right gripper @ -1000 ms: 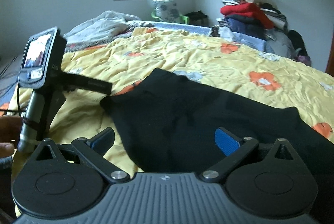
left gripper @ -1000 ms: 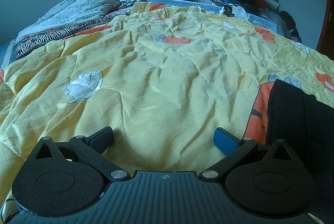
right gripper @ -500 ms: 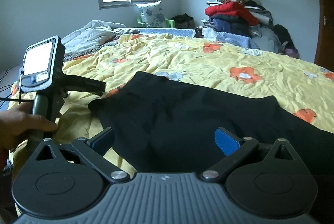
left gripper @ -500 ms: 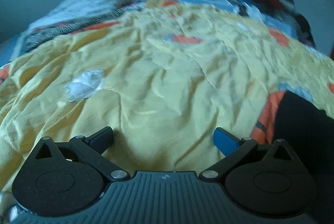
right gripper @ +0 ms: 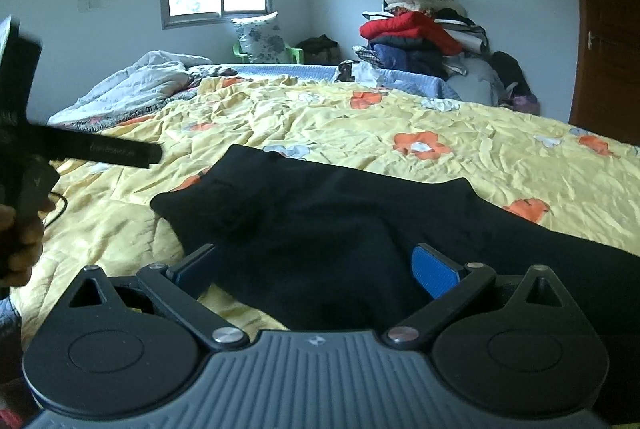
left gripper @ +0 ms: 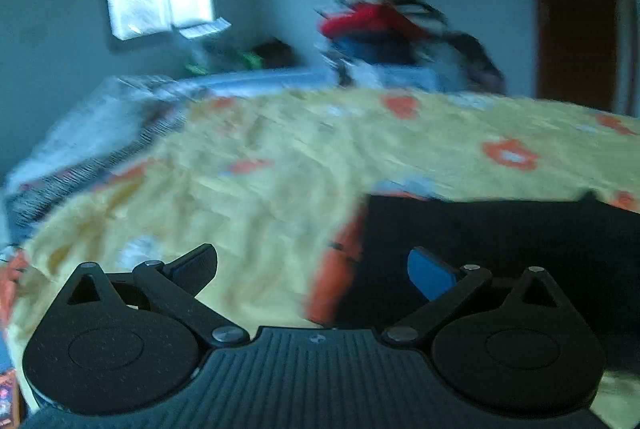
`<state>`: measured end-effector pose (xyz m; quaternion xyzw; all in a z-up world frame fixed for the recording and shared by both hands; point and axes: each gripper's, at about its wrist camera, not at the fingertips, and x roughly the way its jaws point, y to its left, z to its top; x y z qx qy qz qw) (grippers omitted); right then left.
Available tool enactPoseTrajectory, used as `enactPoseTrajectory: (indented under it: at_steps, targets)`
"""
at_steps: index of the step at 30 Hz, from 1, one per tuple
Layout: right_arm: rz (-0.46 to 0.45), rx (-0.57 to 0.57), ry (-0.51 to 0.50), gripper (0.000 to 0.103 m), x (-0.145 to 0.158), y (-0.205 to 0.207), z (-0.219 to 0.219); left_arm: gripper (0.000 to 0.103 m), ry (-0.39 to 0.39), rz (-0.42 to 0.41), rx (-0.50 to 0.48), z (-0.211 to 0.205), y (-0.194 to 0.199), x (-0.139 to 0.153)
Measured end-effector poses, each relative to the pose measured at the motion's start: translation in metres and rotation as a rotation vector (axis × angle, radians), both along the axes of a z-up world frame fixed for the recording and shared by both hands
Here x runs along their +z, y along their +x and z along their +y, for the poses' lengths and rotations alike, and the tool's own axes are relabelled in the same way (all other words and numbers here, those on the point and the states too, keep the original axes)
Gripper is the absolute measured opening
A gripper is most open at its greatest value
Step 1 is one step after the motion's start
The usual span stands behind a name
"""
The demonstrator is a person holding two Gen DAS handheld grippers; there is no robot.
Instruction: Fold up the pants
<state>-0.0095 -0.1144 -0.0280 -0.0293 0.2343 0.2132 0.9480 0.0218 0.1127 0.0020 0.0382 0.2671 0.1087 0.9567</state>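
The soft, matte black pants (right gripper: 360, 225) lie flat on the wrinkled yellow floral quilt (right gripper: 320, 121) directly ahead of the right gripper (right gripper: 314, 269), long axis running from its front-left off to its right. Both it and the left gripper (left gripper: 312, 269) have their fingers spread, holding nothing.

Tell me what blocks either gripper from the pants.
Nothing visible does. The right gripper is open directly over the pants, which lie flat on the quilt. The left gripper is open at the pants' left edge, though that view is blurred.
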Motion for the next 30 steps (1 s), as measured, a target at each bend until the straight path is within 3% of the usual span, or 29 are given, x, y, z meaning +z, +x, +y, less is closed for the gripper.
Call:
enactPoseTrajectory:
  at_steps: [2, 5, 9, 12, 15, 24, 29, 30]
  targets:
    - [-0.013, 0.023, -0.035, 0.103, 0.002, -0.005, 0.007, 0.103, -0.119, 0.053, -0.057, -0.003, 0.003, 0.004]
    - [-0.076, 0.035, -0.163, 0.103, 0.002, -0.014, 0.025, 0.102, -0.249, 0.052, -0.086, 0.005, 0.0, 0.001]
    - [-0.16, 0.05, -0.318, 0.103, -0.001, -0.018, 0.054, 0.103, -0.166, -0.063, 0.014, 0.013, -0.013, 0.0]
    - [-0.17, 0.121, -0.337, 0.103, -0.002, -0.007, 0.075, 0.103, -0.111, -0.12, 0.052, 0.023, -0.018, 0.0]
    - [-0.165, 0.198, -0.383, 0.103, -0.009, 0.01, 0.104, 0.103, -0.108, -0.131, 0.069, 0.036, -0.014, 0.002]
    - [-0.261, 0.278, -0.671, 0.102, -0.046, 0.036, 0.165, 0.101, -0.204, -0.014, 0.207, 0.1, 0.001, -0.013]
    - [-0.296, 0.278, -0.696, 0.102, -0.052, 0.045, 0.174, 0.101, -0.352, 0.043, 0.163, 0.122, 0.01, -0.022]
    - [-0.299, 0.284, -0.699, 0.096, -0.052, 0.048, 0.174, 0.101, -0.383, 0.057, 0.143, 0.123, 0.013, -0.023]
